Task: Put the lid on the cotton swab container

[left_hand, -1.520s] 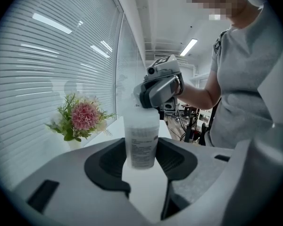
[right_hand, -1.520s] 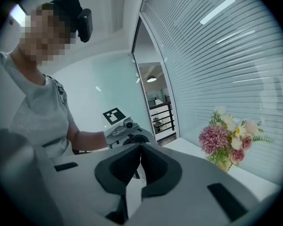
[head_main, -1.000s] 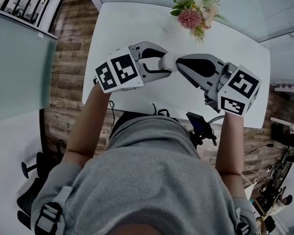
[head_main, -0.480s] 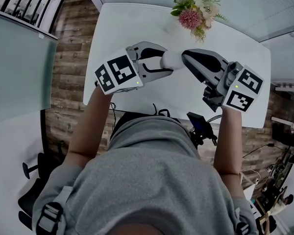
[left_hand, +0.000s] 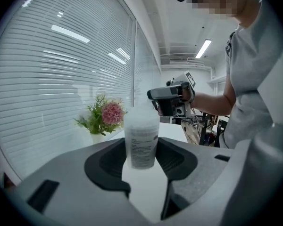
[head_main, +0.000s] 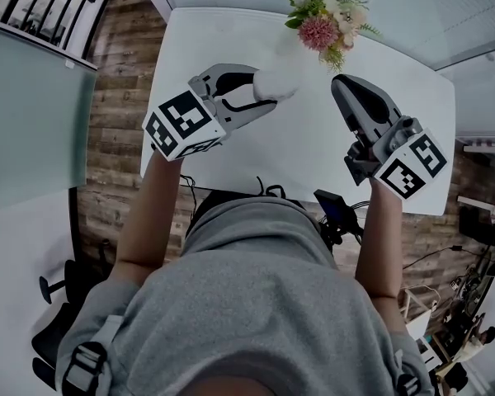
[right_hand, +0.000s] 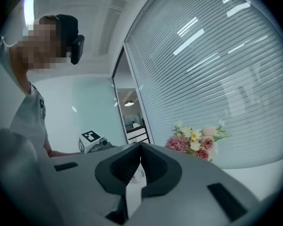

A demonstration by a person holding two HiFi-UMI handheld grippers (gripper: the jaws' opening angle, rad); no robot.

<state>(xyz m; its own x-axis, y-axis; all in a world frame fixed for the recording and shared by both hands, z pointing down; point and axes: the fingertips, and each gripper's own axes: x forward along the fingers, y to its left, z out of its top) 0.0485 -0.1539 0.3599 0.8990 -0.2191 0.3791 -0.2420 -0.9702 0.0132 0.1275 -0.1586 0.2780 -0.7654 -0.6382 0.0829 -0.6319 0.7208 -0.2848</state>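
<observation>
Left tool: the left tool (head_main: 262, 96) is gripping the cotton swab container (left_hand: 141, 142), with its jaws standing well apart at the container's width and pressing on its sides.
Container's place: it is sitting upright between that tool's jaws, out towards their tips, with its printed label facing back at the tool.
Right tool: the right tool (right_hand: 140, 149) is holding nothing. Its jaws are lying together, and it is hanging well apart from the container, off to the left tool's right side.
Lid: the lid (left_hand: 141, 116) is showing as a pale cap on top of the container. No loose lid is showing in either tool or on the counter (head_main: 206, 40).
Progress: judging by that, the lid is already sitting on the container and the task is looking all but finished.
Left to do: probably only setting the container down and letting go of it.
Hard to make out: the lid and the frosted body are blending together, so no view is showing whether the lid is pressed fully home.
Also unclear: the container's pale base is merging with the white counter under the left tool, so I cannot tell whether it is touching.
Beyond the tools: a vase of flowers (left_hand: 104, 119) is standing past the left tool's tips, apart from the container.
</observation>
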